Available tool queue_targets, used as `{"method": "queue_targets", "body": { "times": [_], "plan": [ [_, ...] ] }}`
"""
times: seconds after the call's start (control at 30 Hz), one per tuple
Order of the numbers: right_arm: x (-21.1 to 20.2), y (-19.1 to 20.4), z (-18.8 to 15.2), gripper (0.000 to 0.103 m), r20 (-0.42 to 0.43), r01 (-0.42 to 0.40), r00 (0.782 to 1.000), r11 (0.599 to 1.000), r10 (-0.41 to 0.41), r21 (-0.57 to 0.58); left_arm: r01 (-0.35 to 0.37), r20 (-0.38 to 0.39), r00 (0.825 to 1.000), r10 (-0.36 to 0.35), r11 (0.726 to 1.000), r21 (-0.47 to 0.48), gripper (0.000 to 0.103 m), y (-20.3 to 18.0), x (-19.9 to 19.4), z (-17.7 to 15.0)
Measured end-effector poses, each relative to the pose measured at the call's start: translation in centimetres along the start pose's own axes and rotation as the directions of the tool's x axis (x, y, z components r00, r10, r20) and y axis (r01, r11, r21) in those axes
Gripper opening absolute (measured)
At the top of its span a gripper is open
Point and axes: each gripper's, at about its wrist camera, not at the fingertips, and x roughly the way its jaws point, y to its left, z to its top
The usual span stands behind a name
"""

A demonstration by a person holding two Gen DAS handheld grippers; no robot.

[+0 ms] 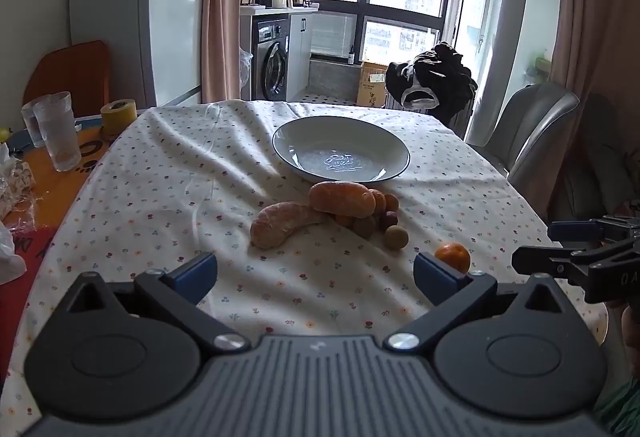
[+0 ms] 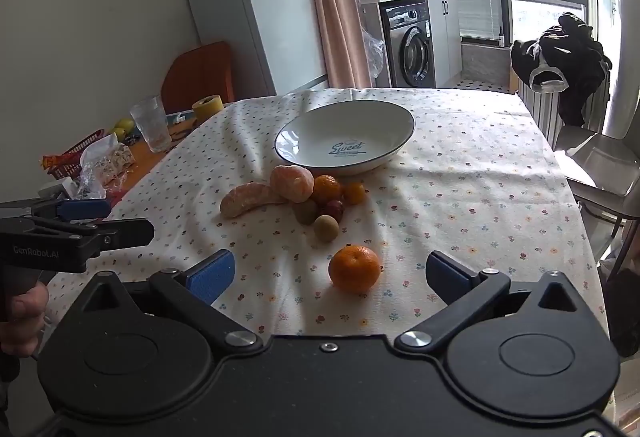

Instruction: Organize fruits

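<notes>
A white plate (image 1: 288, 133) (image 2: 392, 117) with a dark rim lies empty on the flowered tablecloth. Just in front of it sits a pile of fruit: two peeled citrus pieces (image 1: 286, 223) (image 2: 250, 199), small oranges (image 2: 327, 189) and several small round brownish fruits (image 1: 397, 237) (image 2: 326, 228). A whole mandarin (image 2: 354, 269) (image 1: 452, 255) lies apart, nearer me. My right gripper (image 2: 330, 277) is open with the mandarin just ahead, between its blue pads (image 2: 212, 273). My left gripper (image 1: 316, 275) is open above the cloth, short of the pile, holding nothing.
Two glasses (image 1: 56, 131) and a yellow tape roll (image 1: 118, 113) stand on the bare orange table part at the left, with wrappers and a red basket (image 2: 76, 153). A grey chair (image 1: 532, 133) stands at the right edge. A washing machine stands behind.
</notes>
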Motion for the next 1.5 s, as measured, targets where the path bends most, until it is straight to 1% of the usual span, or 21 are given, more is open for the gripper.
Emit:
{"method": "queue_targets", "body": {
  "times": [0.3,0.43,0.9,1.23,1.5],
  "plan": [
    [0.5,-0.5,-0.3,0.103,-0.005,0.017,1.000,1.000,-0.017,0.011,0.029,-0.022,0.999,-0.028,0.999,0.020,0.103,-0.6,0.6,-0.8],
    [0.4,-0.6,-0.3,0.103,0.005,0.017,1.000,1.000,-0.017,0.005,0.037,-0.027,0.999,-0.036,0.999,0.029,0.103,-1.0,0.7,-1.0],
    [0.6,-0.5,-0.3,0.103,0.006,0.033,0.999,0.999,-0.033,-0.006,0.035,-0.024,0.999,-0.034,0.999,0.023,0.103,-1.0,0.6,-0.9],
    [1.1,-1.1,-0.8,0.103,-0.002,0.058,0.998,0.998,-0.058,-0.001,0.043,-0.035,0.999,-0.042,0.998,0.040,0.103,-1.5,0.9,-1.1],
    [1.0,-1.2,-0.8,0.103,-0.006,0.060,0.998,0.998,-0.060,-0.001,0.048,-0.033,0.998,-0.047,0.998,0.045,0.103,-1.7,0.9,-1.2]
  ]
}}
